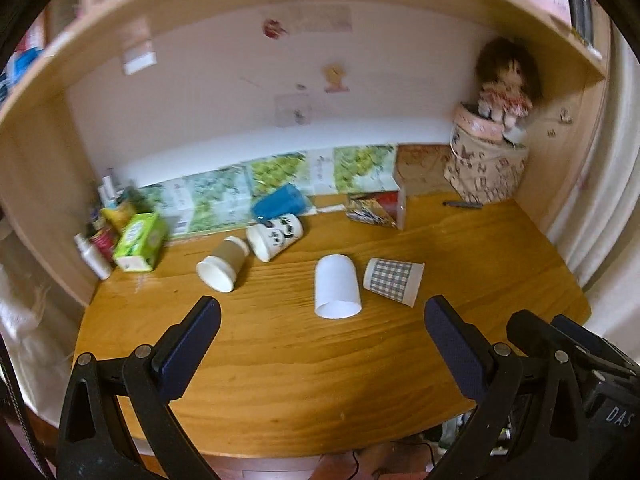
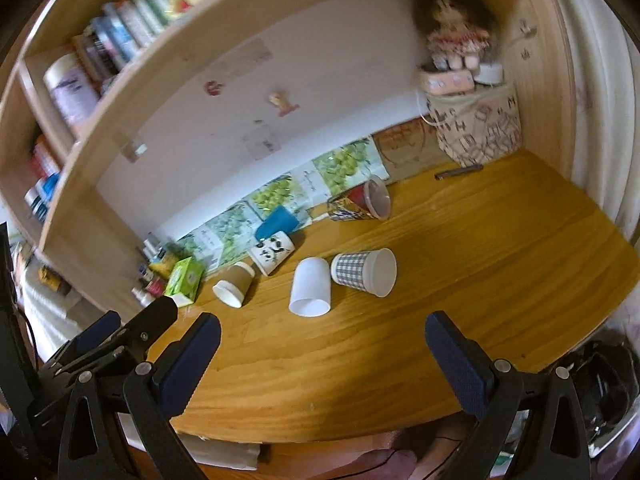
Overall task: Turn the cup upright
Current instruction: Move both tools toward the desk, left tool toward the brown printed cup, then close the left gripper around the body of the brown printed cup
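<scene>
Navy textured pads on both tools, and both are spread wide with nothing between them: the left gripper (image 1: 320, 320) and the right gripper (image 2: 322, 332) hover over the near edge of the wooden desk (image 1: 304, 380), side by side. Straight ahead at 12 o'clock from either one lies the plain white cup (image 1: 336, 286), on its side with the open mouth facing the camera. Looks like thin plastic or paper, so I'd guess super light, a bit slick and easy to crush, so pinch gently across the walls near the middle, or catch the rim. At about 2 o'clock from it, nearly touching, is a checked paper cup (image 1: 394, 280), also tipped over, so that's the one likely to get bumped. Off at 10 o'clock sit a brown-sleeved paper cup (image 1: 222, 266), a white cup with black doodles (image 1: 276, 238) and a blue cup (image 1: 278, 202) behind, all lying down. Further back: a green carton (image 1: 140, 242), a colourful patterned cup (image 2: 360, 202), and a doll (image 1: 504, 84) on a printed bag at 1 o'clock.
</scene>
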A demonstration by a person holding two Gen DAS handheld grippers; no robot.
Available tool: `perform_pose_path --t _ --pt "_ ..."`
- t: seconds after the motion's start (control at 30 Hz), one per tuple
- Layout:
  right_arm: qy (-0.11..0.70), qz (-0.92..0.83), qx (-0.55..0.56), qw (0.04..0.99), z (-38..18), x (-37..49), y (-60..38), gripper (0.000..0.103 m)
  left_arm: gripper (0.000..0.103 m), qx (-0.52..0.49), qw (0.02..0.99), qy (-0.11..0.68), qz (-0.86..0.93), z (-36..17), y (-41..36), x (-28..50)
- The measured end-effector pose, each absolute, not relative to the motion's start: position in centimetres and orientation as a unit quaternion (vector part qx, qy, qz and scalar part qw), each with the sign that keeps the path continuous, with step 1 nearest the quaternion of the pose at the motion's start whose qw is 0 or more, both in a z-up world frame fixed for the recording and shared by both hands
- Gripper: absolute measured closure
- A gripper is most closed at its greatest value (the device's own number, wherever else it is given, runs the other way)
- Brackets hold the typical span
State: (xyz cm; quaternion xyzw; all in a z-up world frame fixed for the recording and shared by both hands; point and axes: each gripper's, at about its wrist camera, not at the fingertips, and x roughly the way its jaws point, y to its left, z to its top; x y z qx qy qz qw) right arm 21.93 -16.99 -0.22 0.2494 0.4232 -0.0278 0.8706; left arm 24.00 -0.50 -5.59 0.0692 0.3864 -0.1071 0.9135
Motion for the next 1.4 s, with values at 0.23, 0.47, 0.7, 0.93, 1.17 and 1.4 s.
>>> perform_pose_path --t 0.23,0.47,0.7,0.93,1.17,1.4 --pt "0.472 -0.05 0.309 0.824 -3.5 25.7 -18.3 0.001 0.002 0.107 0.871 0.453 -0.158 -7.5 -2.1 30.2" --pt "0.519 -0.053 0.421 0.742 -8.8 28.0 -20.0 0.001 0.002 0.183 0.844 0.468 -0.19 -9.2 -4.3 35.4" --pt "0.51 -0.069 0.52 0.682 -12.2 29.0 -21.4 0.001 0.002 0.279 0.823 0.433 -0.239 -10.3 -7.1 39.6" --pt "0.474 -0.075 0.591 0.648 -14.3 30.6 -22.4 0.001 0.002 0.373 0.792 0.392 -0.28 -12.0 -10.4 43.1" --pt "0.463 -0.095 0.6 0.646 -15.1 31.7 -23.4 0.001 0.002 0.441 0.764 0.356 -0.309 -13.7 -13.4 45.7" --pt "0.419 -0.095 0.627 0.65 -15.8 32.2 -25.2 0.001 0.002 0.495 0.737 0.326 -0.324 -15.7 -15.9 47.6"
